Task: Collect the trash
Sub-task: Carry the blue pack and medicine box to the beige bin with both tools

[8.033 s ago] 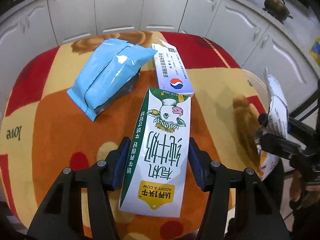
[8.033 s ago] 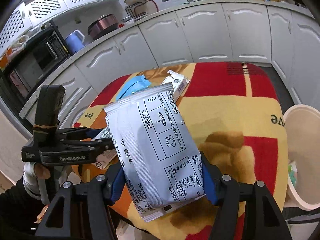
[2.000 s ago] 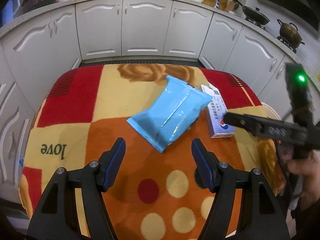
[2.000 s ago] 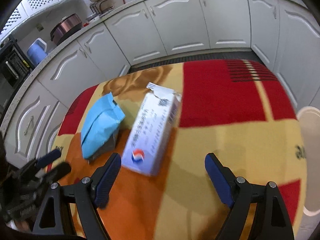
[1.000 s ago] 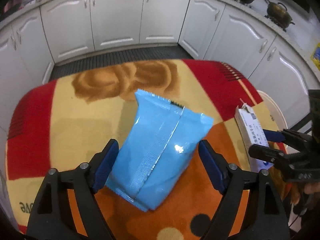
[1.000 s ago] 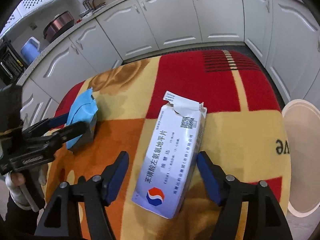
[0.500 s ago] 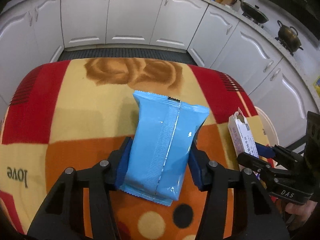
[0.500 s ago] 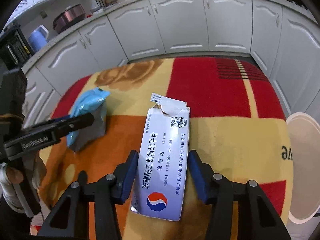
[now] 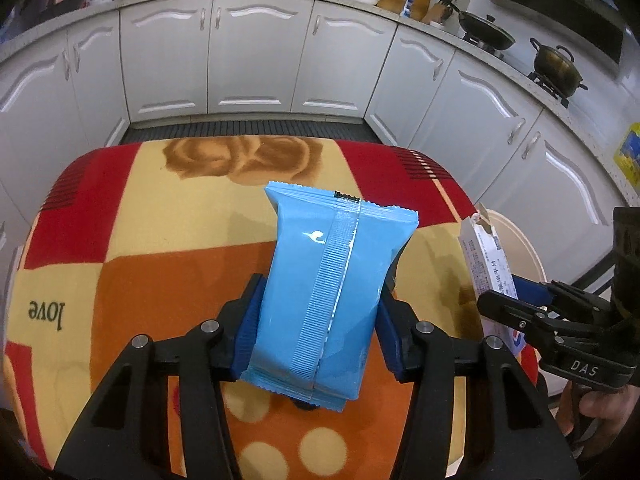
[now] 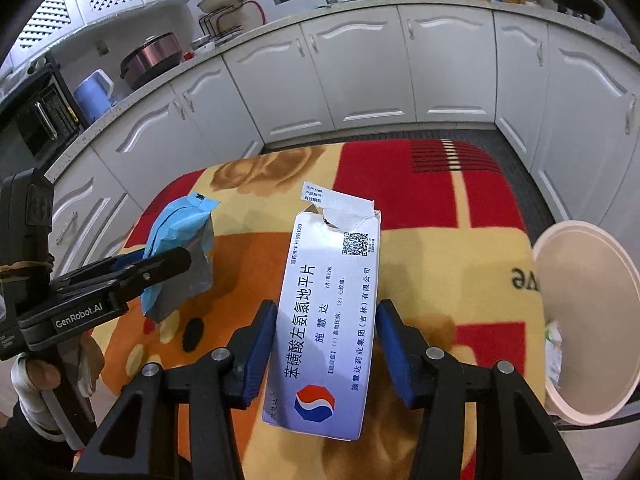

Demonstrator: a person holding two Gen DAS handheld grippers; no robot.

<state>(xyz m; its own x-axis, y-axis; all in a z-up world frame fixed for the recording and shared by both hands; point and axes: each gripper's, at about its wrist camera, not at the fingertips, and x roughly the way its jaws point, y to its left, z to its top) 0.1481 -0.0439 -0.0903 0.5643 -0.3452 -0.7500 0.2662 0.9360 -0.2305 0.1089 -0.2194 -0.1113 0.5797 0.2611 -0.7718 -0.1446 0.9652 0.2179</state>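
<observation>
My left gripper (image 9: 318,316) is shut on a blue plastic packet (image 9: 332,280), held lifted above the patterned tablecloth (image 9: 152,240). From the right wrist view the same packet (image 10: 180,236) hangs at the left in the left gripper (image 10: 152,268). My right gripper (image 10: 326,340) is shut on a white medicine box (image 10: 328,320) with a torn top flap, also raised off the cloth. That box (image 9: 490,268) shows at the right edge of the left wrist view, pinched in the right gripper (image 9: 516,304). A cream trash bin (image 10: 588,320) stands beside the table at the right.
White kitchen cabinets (image 9: 256,52) curve around behind the table. A dark floor mat (image 10: 400,136) lies between table and cabinets. Pots (image 9: 556,68) sit on the stove at the far right. Some trash (image 10: 554,352) lies inside the bin. A hand (image 9: 600,404) holds the right gripper's handle.
Both grippers closed, the left on the blue packet and the right on the medicine box. Both items have since been lifted off the tablecloth.
</observation>
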